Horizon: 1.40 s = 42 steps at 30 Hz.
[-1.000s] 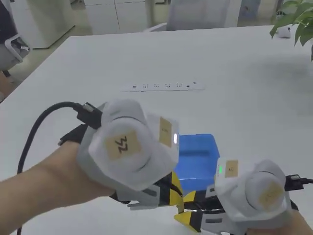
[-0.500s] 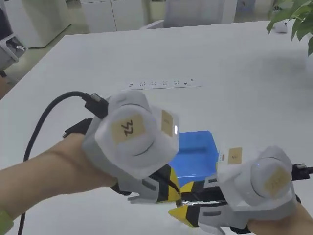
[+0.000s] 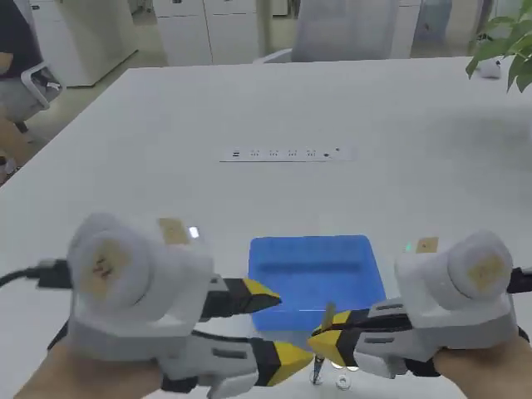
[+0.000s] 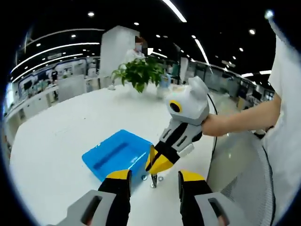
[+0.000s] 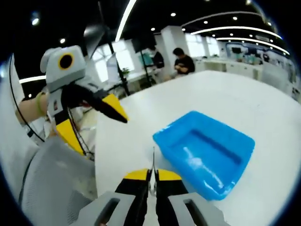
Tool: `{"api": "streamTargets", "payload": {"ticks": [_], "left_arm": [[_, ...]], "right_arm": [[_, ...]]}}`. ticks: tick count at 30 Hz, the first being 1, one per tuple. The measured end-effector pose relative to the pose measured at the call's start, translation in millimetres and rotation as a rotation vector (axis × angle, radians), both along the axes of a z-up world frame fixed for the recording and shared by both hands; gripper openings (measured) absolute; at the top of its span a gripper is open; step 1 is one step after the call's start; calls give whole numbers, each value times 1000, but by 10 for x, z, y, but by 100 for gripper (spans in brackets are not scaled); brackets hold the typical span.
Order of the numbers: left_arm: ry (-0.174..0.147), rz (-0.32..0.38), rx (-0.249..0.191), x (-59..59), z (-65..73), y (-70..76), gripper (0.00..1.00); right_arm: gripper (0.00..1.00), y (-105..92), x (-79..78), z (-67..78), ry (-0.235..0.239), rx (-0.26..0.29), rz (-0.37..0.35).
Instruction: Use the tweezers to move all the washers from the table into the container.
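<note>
Right tongs (image 3: 320,334) gripping tweezers (image 3: 318,370), washer (image 3: 342,382) nearby

No readable text or markings.

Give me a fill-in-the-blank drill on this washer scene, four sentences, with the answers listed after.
1. The right gripper is shut on the ____.
2. The left gripper has its jaws ____, holding nothing.
3. The container is coloured ____.
4. The washers lie on the ____, just outside the container.

Missing words: tweezers; open; blue; table.
</note>
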<state>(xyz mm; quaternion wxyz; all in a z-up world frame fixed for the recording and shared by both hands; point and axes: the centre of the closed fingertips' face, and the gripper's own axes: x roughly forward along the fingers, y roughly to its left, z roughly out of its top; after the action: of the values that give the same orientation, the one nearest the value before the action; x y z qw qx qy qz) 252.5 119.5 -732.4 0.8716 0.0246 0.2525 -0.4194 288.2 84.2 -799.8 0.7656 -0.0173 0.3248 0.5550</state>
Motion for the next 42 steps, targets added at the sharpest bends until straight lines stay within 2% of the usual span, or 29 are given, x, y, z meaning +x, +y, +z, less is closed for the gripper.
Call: {"api": "streamTargets", "payload": {"ticks": [3, 4, 8, 10, 11, 13, 14, 15, 16, 17, 18, 19, 20, 23, 25, 27, 29, 33, 34, 39, 41, 42], "left_arm": [[-32, 121, -41, -120, 18, 138, 46], [-48, 151, -48, -149, 26, 173, 51], [-94, 284, -112, -262, 77, 259, 60], [-114, 310, -122, -282, 88, 260, 62], [-131, 331, -116, -307, 74, 264, 63], [-171, 359, -78, -309, 60, 284, 66], [-184, 360, -63, -320, 47, 276, 67], [-213, 343, -44, -312, 46, 267, 68], [-224, 328, -32, -309, 30, 254, 68], [-216, 326, -33, -305, 10, 246, 68], [-210, 322, -40, -284, 2, 237, 69], [-199, 319, -67, -276, 12, 210, 69], [-205, 316, -87, -282, 37, 183, 69], [-292, 339, -140, -276, 199, 206, 71], [-308, 370, -185, -258, 273, 243, 73], [-300, 392, -209, -249, 287, 289, 74], [-296, 417, -206, -237, 277, 335, 75], [-303, 421, -206, -233, 280, 347, 74], [-300, 422, -195, -232, 266, 349, 73], [-301, 418, -188, -228, 250, 351, 73], [-281, 418, -180, -226, 209, 356, 72], [-281, 420, -180, -226, 207, 361, 72]], "right_arm": [[1, -21, 19, 121, 44, 73, -41], [1, -41, 32, 152, 46, 81, -50], [1, -99, 86, 397, -3, 120, -82], [1, -116, 119, 483, -24, 139, -96], [1, -138, 175, 589, -52, 155, -119], [1, -176, 244, 668, -99, 146, -140], [1, -193, 282, 688, -122, 137, -150], [1, -207, 311, 713, -131, 138, -162], [1, -213, 338, 727, -137, 140, -172], [1, -225, 365, 739, -144, 141, -184], [1, -242, 406, 734, -152, 134, -201], [1, -263, 443, 723, -164, 121, -213], [1, -272, 471, 714, -166, 115, -222], [1, -307, 580, 672, -179, 99, -253], [1, -332, 662, 608, -190, 70, -268], [1, -349, 744, 541, -197, 47, -280], [1, -364, 805, 483, -201, 28, -286], [1, -367, 913, 356, -199, -7, -289], [1, -362, 932, 314, -198, -23, -284], [1, -335, 938, 180, -225, -80, -233], [1, -329, 936, 138, -214, -84, -230], [1, -328, 933, 129, -212, -86, -226]]}}
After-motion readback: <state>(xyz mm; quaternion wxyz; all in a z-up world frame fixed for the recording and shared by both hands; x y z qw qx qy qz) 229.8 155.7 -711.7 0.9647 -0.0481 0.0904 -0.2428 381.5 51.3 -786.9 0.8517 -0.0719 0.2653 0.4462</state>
